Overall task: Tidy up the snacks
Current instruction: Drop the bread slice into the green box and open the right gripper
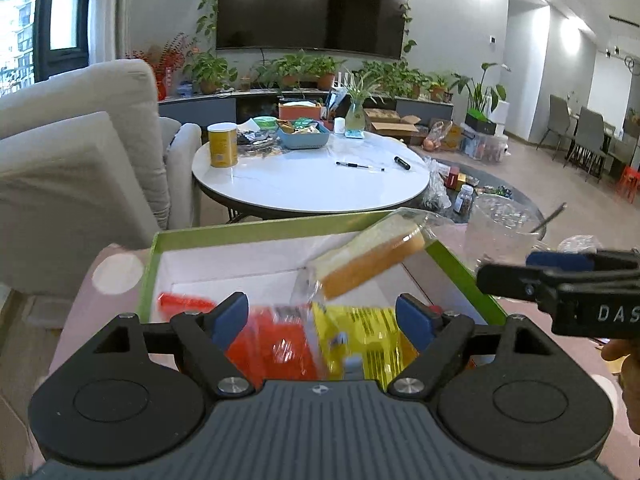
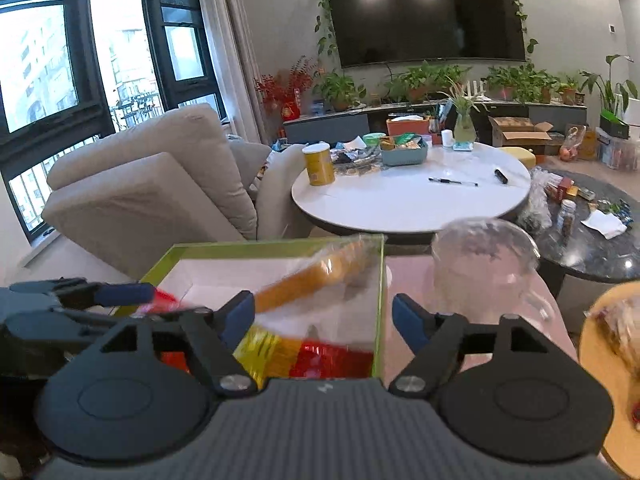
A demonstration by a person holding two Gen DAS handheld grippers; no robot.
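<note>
Left claw [image 1: 324, 320] hangs over the near end of the green-rimmed box [image 1: 256, 229], blue pads spread wide, nothing pinched between them. Directly under it, inside the box: a yellow snack packet [image 1: 360, 340] and a red snack packet [image 1: 276, 348], lying side by side, yellow to the right of red. A 2nd patch of red wrapper [image 1: 184, 302] shows at the box's left wall.

Right claw [image 2: 323, 320] straddles the box's right wall, left pad over the box interior, right pad outside it; jaws parted moderately, empty. From the left wrist view it enters at the right of the box, a bit of the person's hand [image 1: 624, 364] behind it.

Bread in clear wrap [image 1: 372, 260] sits tilted in the box's far right corner, upper end leaning up over the rim; image blurred, so I cannot tell if it rests or is in mid-fall. Neither claw touches it.

Just right of the box, on the pink table [image 1: 116, 268], a clear glass mug [image 2: 486, 264]. Right of that, an orange plate [image 2: 596, 360] at the frame edge, contents too blurred to name.

Beyond the box: a round white table [image 2: 400, 204] carrying a yellow can [image 2: 319, 164], a blue basket [image 2: 402, 154] of packets, a pen [image 2: 452, 181]. Beige sofa [image 2: 152, 184] left of the box, wall TV [image 2: 428, 12] farthest back.
</note>
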